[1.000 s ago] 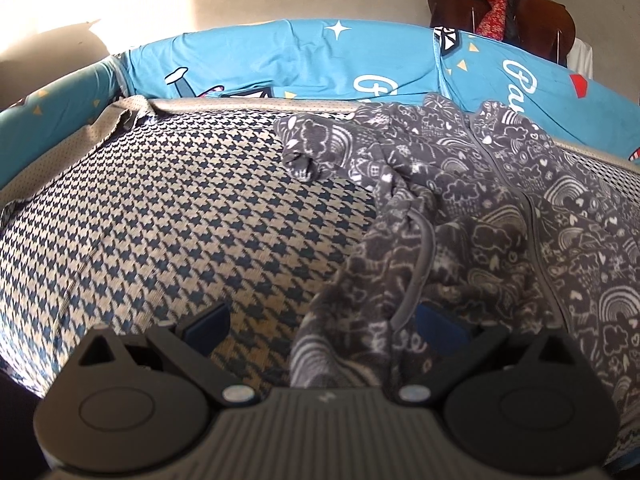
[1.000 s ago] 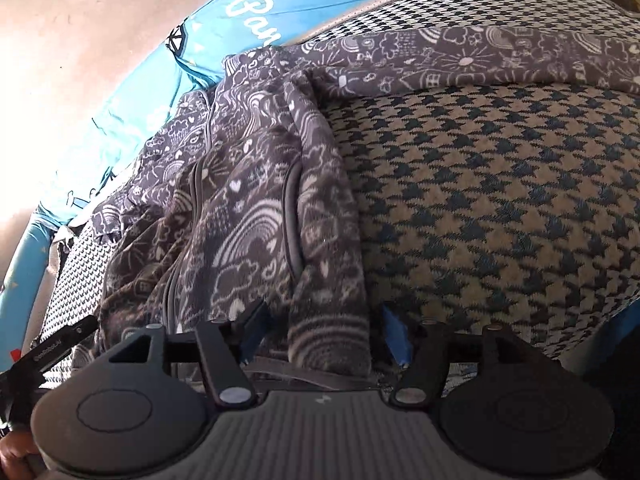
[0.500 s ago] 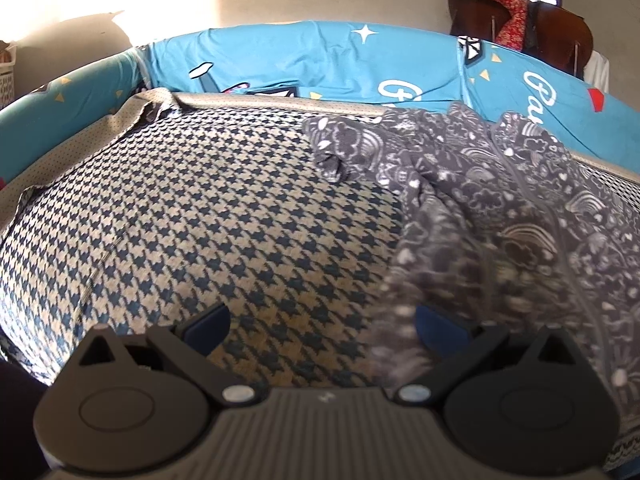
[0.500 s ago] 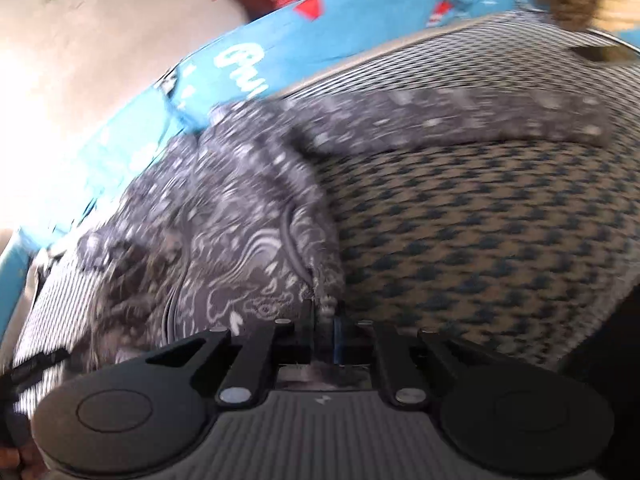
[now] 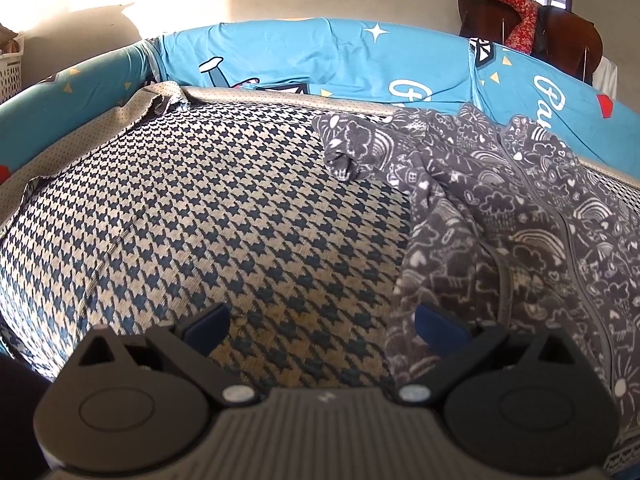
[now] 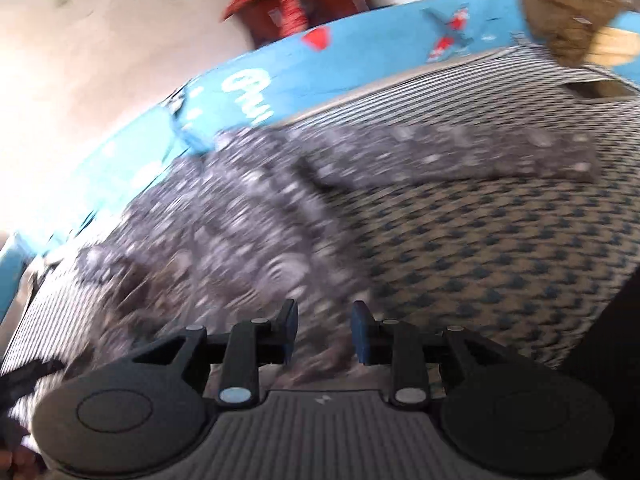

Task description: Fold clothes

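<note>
Both grippers low — jacket (image 5: 500, 216) hem between right gripper (image 6: 325, 330) pads, opening.

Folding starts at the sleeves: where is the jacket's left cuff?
In the left wrist view, the cuff lies upper centre on the houndstooth cover, near the blue cushion.

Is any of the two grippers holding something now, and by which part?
Nothing is held. The left gripper is wide open. The right gripper is opening, its fingers apart from the grey jacket hem.
</note>
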`<state>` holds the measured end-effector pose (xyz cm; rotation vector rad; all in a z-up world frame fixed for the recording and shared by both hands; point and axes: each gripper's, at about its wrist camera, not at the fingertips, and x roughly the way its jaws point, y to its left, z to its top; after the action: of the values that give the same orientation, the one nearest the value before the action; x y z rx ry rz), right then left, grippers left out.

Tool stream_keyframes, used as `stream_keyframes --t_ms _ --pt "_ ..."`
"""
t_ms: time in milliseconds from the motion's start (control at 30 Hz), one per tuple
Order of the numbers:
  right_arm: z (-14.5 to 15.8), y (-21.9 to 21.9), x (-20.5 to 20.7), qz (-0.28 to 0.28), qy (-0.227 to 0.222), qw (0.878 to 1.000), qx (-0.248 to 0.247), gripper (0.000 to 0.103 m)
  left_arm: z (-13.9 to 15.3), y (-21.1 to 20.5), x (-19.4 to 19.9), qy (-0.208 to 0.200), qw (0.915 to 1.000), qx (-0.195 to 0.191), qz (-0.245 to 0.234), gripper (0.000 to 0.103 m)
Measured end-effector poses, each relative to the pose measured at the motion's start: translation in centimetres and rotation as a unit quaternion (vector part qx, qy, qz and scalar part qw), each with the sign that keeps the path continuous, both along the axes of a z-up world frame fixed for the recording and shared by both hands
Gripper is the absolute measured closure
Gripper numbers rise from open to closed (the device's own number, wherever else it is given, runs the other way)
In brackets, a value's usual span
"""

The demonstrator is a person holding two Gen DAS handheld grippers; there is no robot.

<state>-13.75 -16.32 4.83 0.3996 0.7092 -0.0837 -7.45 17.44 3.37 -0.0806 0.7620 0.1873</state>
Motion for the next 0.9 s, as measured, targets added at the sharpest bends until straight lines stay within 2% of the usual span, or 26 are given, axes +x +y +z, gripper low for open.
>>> stream_keyframes --t_ms 367,500,633,900 --pt "-1.3 6.7 0.5 0.134 0.026 0.990 0.028 0.073 0.0 0.6 0.1 0.004 0.9999 -0.005 0.010 0.000" --pt "-1.5 9.6 0.6 0.198 0.031 0.979 0.038 0.073 0.5 0.8 0.3 0.007 0.9999 0.003 0.015 0.000" --pt "-1.8 12.6 0.6 0.260 0.031 0.964 0.039 0.069 1.1 1.1 0.6 0.006 0.9998 0.009 0.017 0.000" --pt "-2.4 16.8 0.6 0.324 0.037 0.944 0.039 0.068 1.4 1.2 1.2 0.016 0.9997 0.019 0.006 0.000"
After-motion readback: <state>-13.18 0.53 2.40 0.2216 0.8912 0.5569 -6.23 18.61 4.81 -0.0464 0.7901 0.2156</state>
